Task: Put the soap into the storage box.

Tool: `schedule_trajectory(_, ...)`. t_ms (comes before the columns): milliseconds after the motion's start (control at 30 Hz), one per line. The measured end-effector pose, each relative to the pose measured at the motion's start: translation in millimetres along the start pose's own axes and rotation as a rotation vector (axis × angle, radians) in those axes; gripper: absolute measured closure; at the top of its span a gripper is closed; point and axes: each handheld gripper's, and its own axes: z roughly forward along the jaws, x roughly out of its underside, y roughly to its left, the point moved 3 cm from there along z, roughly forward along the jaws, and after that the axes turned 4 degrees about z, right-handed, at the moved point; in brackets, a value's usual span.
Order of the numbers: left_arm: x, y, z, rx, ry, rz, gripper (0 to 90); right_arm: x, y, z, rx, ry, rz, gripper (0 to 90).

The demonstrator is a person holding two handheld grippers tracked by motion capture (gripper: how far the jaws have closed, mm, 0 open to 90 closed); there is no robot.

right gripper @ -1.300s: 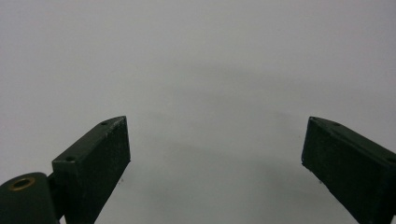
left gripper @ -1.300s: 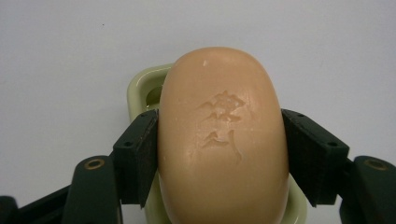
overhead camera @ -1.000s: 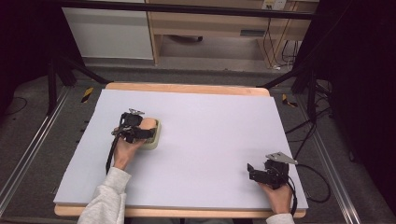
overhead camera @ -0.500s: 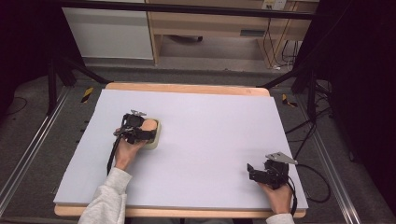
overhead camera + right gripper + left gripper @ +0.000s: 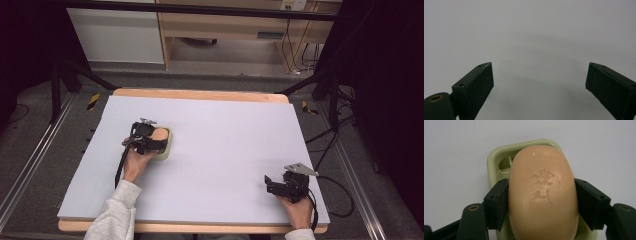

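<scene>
The bench (image 5: 225, 150) spreads wide and pale, its wooden edge showing along the far side, and all the action sits on its left half. There, a pale green soap dish (image 5: 496, 162) rests flat on the surface, left of centre. Over it lies the peach-coloured soap bar (image 5: 542, 192) (an embossed mark on its top face shows in the left gripper view), covering most of the dish and leaving one corner of the tray bare. The left claw (image 5: 156, 144) is on it from the near side, jaws pinching the bar across its width, each black pad pressed flat against a long flank of the soap. Whether the bar rests in the dish or hangs just above it, I cannot tell. Over at the near right corner, well apart from the dish, the right claw (image 5: 272, 182) sits low over bare bench, jaws spread wide with nothing between them.
</scene>
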Motion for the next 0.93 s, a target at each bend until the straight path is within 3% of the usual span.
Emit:
schedule_trajectory(267, -0.9, -0.4, -3.1, 0.001, -0.008, 0.002, 29.0, 0.0, 0.1, 0.0, 0.000, 0.002, -0.002, 8.2)
schedule_trajectory(667, -3.6, -2.6, -32.9, 0.021, -0.079, 0.001, 26.0, 0.3, -0.2, -0.9, 0.002, -0.002, 0.002, 8.1)
schedule_trajectory(933, 15.8, -3.3, -54.3, 0.015, -0.113, 0.011, 23.4, 0.7, -2.2, -1.9, 0.011, -0.002, 0.005, 8.1)
